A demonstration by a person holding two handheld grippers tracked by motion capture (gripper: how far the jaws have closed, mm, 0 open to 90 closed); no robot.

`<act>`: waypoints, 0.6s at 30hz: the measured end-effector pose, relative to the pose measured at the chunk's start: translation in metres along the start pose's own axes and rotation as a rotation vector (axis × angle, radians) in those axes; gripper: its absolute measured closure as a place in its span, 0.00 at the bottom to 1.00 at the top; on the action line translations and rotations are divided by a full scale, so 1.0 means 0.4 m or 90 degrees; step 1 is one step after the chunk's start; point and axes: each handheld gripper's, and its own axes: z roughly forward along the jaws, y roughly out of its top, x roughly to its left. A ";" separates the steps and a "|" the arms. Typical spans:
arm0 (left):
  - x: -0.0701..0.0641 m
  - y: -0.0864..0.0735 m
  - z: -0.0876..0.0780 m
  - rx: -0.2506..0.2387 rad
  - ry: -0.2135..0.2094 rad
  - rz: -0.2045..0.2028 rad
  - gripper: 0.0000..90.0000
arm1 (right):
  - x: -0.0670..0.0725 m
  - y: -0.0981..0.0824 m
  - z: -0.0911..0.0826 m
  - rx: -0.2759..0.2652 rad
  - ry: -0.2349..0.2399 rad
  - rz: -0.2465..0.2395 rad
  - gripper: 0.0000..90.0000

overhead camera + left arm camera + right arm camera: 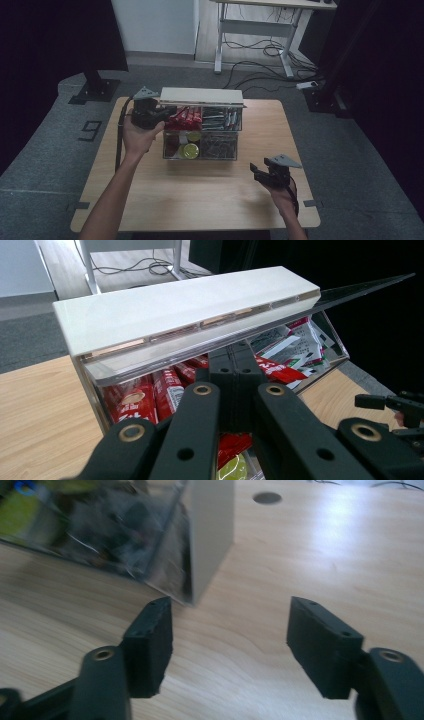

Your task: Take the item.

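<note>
A clear compartment box [200,158] stands at the middle of the wooden table [200,195]. It holds red packets [186,119], a yellow round tub [190,150] and dark metal bits [218,145]. Its white-edged lid [202,95] is raised at the back. My left gripper [167,111] is shut at the box's back left corner. In the left gripper view its jaw tips [235,352] sit just under the lid [175,305], above the red packets [150,400]; whether they pinch anything I cannot tell. My right gripper [256,172] hangs open over bare table at the box's front right, empty [230,615].
The box's near corner [165,545] lies just ahead of the right jaws, with a round hole [266,498] in the table beyond. Bare wood stretches along the front of the table. A desk frame [220,45] and cables [270,50] stand on the floor behind.
</note>
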 end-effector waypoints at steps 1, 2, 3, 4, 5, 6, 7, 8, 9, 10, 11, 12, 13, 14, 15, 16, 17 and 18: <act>0.000 0.000 0.000 0.000 0.000 0.000 1.00 | 0.000 0.000 0.000 0.000 0.000 0.000 0.41; -0.001 0.000 0.000 0.000 -0.001 0.001 1.00 | 0.003 0.009 -0.001 -0.002 0.004 -0.003 0.41; -0.001 0.000 0.001 0.000 -0.001 0.001 1.00 | 0.009 0.026 -0.003 -0.008 0.008 -0.006 0.41; -0.001 0.000 0.001 0.000 -0.001 0.001 1.00 | 0.010 0.032 -0.003 -0.012 0.008 -0.007 0.41; -0.002 0.001 0.002 -0.001 -0.001 0.001 1.00 | 0.012 0.039 -0.003 -0.016 0.011 -0.006 0.41; -0.003 0.001 0.003 -0.001 -0.001 0.001 1.00 | 0.013 0.045 -0.004 -0.020 0.011 -0.006 0.41; -0.003 0.001 0.003 -0.001 -0.001 0.001 1.00 | 0.013 0.045 -0.004 -0.020 0.011 -0.006 0.41; -0.003 0.001 0.003 0.000 -0.001 0.002 1.00 | 0.015 0.052 -0.005 -0.025 0.012 -0.007 0.42; -0.004 0.000 0.004 0.000 -0.001 0.002 1.00 | 0.020 0.066 -0.009 -0.034 0.015 -0.010 0.42; -0.004 0.000 0.004 0.000 -0.001 0.002 1.00 | 0.020 0.066 -0.009 -0.034 0.015 -0.010 0.42; -0.005 -0.001 0.004 0.001 -0.001 0.001 1.00 | 0.023 0.074 -0.011 -0.038 0.018 -0.011 0.42; -0.004 -0.001 0.003 0.000 -0.001 0.001 1.00 | 0.027 0.083 -0.013 -0.041 0.024 -0.015 0.42; -0.003 -0.001 0.001 -0.001 -0.002 0.000 1.00 | 0.035 0.099 -0.019 -0.046 0.025 -0.021 0.43; -0.003 -0.001 -0.001 -0.002 -0.002 -0.001 1.00 | 0.037 0.106 -0.021 -0.048 0.027 -0.022 0.43; -0.003 -0.001 -0.001 -0.002 -0.002 -0.001 1.00 | 0.037 0.106 -0.021 -0.048 0.027 -0.022 0.43; -0.003 -0.002 0.001 -0.003 -0.002 -0.001 1.00 | 0.044 0.124 -0.026 -0.055 0.033 -0.026 0.43; -0.003 -0.002 0.001 -0.003 -0.002 -0.001 1.00 | 0.047 0.133 -0.028 -0.058 0.035 -0.027 0.43; -0.004 -0.003 0.003 -0.004 -0.001 -0.003 1.00 | 0.051 0.142 -0.029 -0.060 0.038 -0.029 0.43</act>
